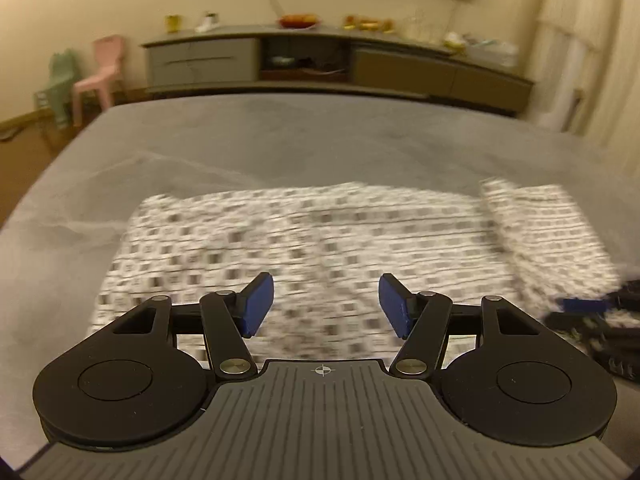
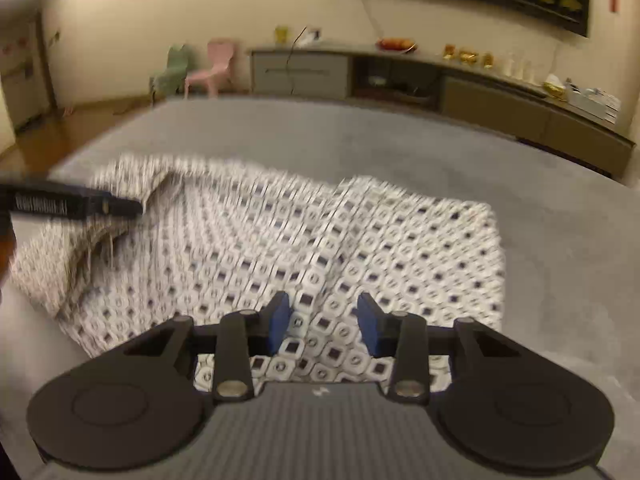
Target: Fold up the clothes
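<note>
Right wrist alone shows garment (image 2: 320,240) lifted corner; both jaws parted, holding nothing.

Both cams ride the grippers, angled down and close over the patterned garment (image 1: 304,240) on the grey bed (image 2: 400,140) (each facing the sideboard (image 1: 320,60) wall), so they overlap there.
</note>
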A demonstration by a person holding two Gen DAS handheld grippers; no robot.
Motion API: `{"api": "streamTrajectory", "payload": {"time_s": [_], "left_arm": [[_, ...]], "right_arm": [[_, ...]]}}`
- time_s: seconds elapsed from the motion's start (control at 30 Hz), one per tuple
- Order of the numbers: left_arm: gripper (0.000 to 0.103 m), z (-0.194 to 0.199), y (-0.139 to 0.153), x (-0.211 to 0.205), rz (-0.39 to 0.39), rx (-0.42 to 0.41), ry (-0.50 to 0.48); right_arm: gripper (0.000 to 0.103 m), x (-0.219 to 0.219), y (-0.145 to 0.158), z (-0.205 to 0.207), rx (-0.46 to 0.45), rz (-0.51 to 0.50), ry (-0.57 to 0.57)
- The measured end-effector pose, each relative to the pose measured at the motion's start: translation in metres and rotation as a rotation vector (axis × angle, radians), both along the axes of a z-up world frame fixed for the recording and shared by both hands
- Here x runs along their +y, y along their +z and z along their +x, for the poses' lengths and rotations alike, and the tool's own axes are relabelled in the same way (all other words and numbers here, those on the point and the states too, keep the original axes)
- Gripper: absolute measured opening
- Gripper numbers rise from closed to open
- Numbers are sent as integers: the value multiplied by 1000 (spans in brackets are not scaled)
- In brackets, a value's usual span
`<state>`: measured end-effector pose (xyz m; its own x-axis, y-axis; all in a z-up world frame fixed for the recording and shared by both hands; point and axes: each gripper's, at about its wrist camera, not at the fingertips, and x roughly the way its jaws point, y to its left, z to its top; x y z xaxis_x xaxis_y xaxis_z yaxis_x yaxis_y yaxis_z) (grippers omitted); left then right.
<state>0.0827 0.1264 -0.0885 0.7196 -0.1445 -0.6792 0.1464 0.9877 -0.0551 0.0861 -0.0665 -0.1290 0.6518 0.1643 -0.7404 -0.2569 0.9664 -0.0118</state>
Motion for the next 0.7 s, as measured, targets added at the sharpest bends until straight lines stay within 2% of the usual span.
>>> {"api": "streamTrajectory", "payload": {"time_s": [0.07, 0.13, 0.2, 0.23, 0.27, 0.3, 0.37, 0.4, 0.47, 0.5, 0.53, 0.63, 0.7], "left_arm": [[45, 8, -7, 11, -17, 28, 47], [45, 7, -3, 29, -104, 28, 79], [47, 4, 3, 46, -188, 18, 90], [49, 3, 6, 48, -209, 18, 79], [50, 2, 6, 48, -201, 22, 76], [50, 1, 5, 48, -192, 26, 73], [50, -1, 6, 50, -175, 24, 83], [50, -2, 6, 52, -166, 17, 96], [50, -5, 9, 68, -203, 0, 141], [50, -7, 10, 77, -224, -6, 167], [50, -8, 11, 85, -229, -12, 196], [49, -14, 12, 110, -245, -28, 283], [49, -18, 13, 124, -253, -39, 329]], "right_arm": [[16, 9, -1, -6, -9, -49, 27], [16, 17, -2, -14, -24, -98, 52], [18, 12, 7, -17, -33, -81, 32], [22, 10, 15, -22, -59, -72, 27], [25, 8, 24, -27, -89, -63, 22], [33, 6, 28, -29, -96, -49, 19], [33, 8, 34, -30, -96, -9, 10], [34, 11, 39, -28, -90, 45, 18], [45, 18, 50, -23, -75, 163, 36], [54, 24, 55, -17, -49, 240, 55], [59, 34, 55, -6, -11, 298, 72], [64, 64, 54, 26, 106, 463, 120], [66, 91, 46, 50, 156, 467, 128]]}}
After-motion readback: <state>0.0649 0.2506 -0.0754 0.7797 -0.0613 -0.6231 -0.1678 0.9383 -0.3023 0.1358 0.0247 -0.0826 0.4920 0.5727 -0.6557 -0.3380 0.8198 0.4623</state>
